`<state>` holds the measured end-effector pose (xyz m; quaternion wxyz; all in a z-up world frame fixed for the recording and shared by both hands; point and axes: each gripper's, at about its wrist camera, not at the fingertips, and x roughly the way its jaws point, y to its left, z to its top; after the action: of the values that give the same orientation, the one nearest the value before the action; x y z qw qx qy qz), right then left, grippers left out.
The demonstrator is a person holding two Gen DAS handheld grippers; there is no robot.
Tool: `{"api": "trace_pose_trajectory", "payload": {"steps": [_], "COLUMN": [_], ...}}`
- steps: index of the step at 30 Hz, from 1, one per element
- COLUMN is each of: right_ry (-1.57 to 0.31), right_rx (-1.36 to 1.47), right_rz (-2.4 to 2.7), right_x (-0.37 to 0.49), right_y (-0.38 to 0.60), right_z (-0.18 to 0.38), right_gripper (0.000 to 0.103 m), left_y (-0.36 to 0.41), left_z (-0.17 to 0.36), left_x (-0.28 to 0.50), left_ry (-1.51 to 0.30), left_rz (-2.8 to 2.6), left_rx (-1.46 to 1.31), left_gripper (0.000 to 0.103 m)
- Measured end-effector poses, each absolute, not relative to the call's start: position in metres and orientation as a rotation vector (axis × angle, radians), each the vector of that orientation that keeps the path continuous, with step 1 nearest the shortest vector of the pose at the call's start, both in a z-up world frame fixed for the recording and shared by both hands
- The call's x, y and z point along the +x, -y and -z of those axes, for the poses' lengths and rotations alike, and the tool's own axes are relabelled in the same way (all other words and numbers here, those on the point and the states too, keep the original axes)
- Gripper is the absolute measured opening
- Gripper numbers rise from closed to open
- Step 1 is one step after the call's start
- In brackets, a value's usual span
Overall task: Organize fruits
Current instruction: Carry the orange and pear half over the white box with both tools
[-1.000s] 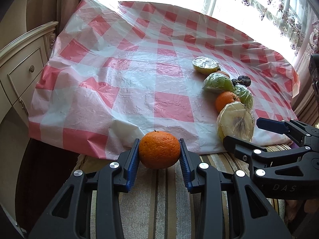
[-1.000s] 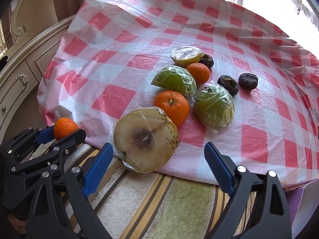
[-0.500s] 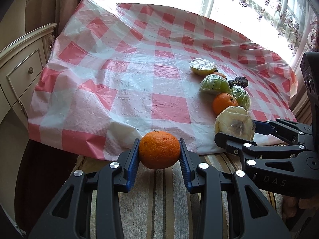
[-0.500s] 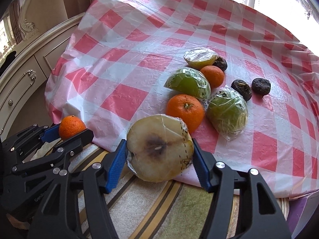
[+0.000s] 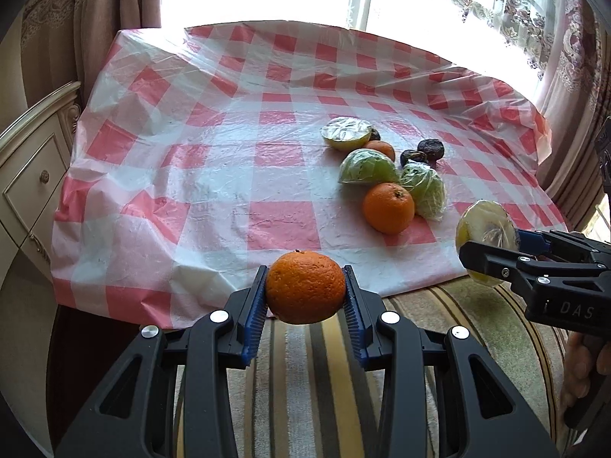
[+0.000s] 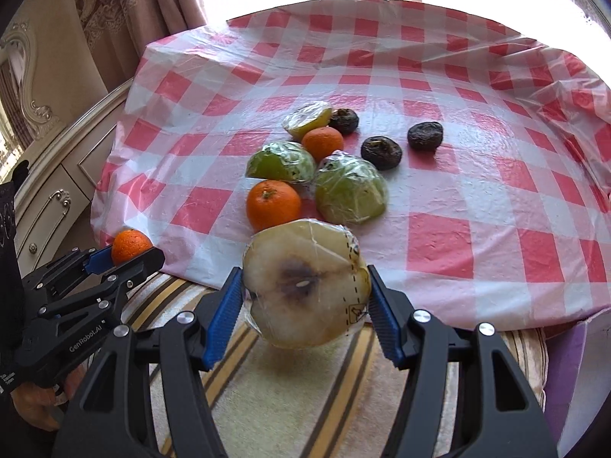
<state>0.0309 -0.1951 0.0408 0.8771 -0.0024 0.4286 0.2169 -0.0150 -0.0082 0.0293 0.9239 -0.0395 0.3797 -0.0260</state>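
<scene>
My left gripper is shut on a small orange, held just off the near edge of the red-checked table. My right gripper is shut on a film-wrapped apple half, cut face toward the camera, lifted clear of the cloth. In the left wrist view the same apple half hangs at the right in the right gripper. In the right wrist view the left gripper with its orange shows at the left edge.
On the cloth lie an orange, a smaller orange, wrapped green halves, a wrapped yellow half and three dark dried fruits. A striped cushion is below the grippers. A cream cabinet stands left.
The right gripper shut on the wrapped apple half and lifted it off the table edge, drawing it back and to the right. The left gripper kept its orange, rising slightly.
</scene>
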Motion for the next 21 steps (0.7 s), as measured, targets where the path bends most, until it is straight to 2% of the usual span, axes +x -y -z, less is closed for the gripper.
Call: {"api": "trace_pose_trajectory", "payload": {"steps": [9, 21], "right_ry": [-0.876, -0.853], "right_rx": [0.113, 0.218], "right_rz": [-0.304, -0.066], "right_x": [0.021, 0.006], "right_y": [0.289, 0.414], "right_z": [-0.048, -0.044], "right_gripper": [0.063, 0.063], "left_y": [0.078, 0.209], "left_z": [-0.045, -0.058], "left_x": [0.003, 0.020], "left_ry": [-0.776, -0.760], "left_rz": [0.210, 0.461], "left_rx": [0.031, 0.181], "left_gripper": [0.035, 0.035]}}
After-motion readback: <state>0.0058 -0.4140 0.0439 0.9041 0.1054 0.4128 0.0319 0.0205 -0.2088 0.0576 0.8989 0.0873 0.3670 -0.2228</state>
